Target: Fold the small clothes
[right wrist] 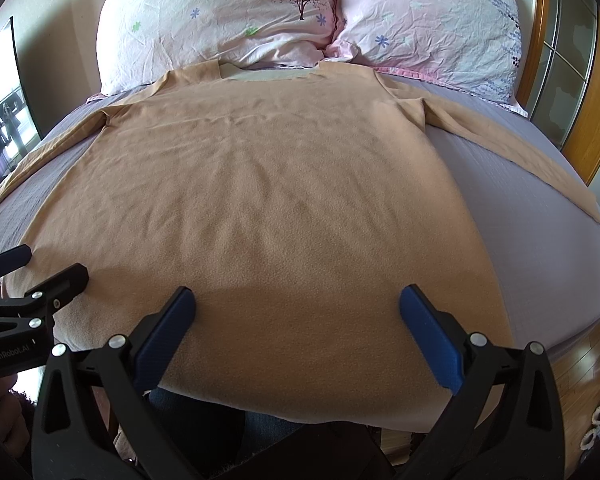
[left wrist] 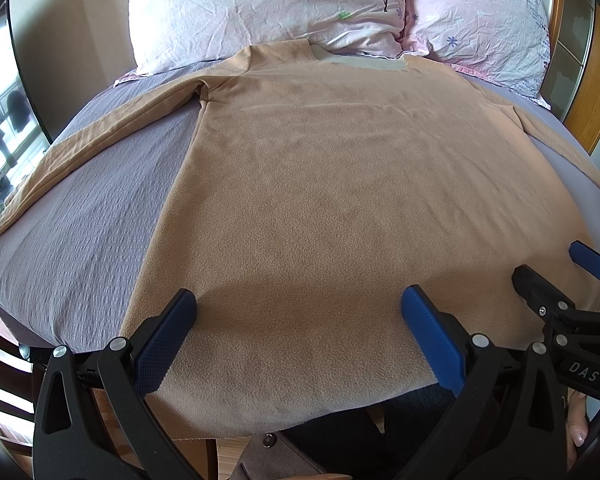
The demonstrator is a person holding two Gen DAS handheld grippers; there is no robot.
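A tan long-sleeved fleece top [left wrist: 320, 184] lies flat on the bed, collar toward the pillows, both sleeves spread out to the sides; it also shows in the right wrist view [right wrist: 260, 184]. Its hem hangs over the near edge of the bed. My left gripper [left wrist: 298, 304] is open and empty, hovering over the hem on the left half. My right gripper [right wrist: 296, 304] is open and empty over the hem on the right half. Each gripper shows at the edge of the other's view: the right gripper [left wrist: 556, 272] and the left gripper [right wrist: 40, 268].
The top lies on a lilac bedsheet [left wrist: 80, 220]. Two floral pillows [right wrist: 228, 12] lean at the head of the bed. A wooden headboard frame [right wrist: 540, 40] stands at the right. A window [left wrist: 0, 128] is at the far left.
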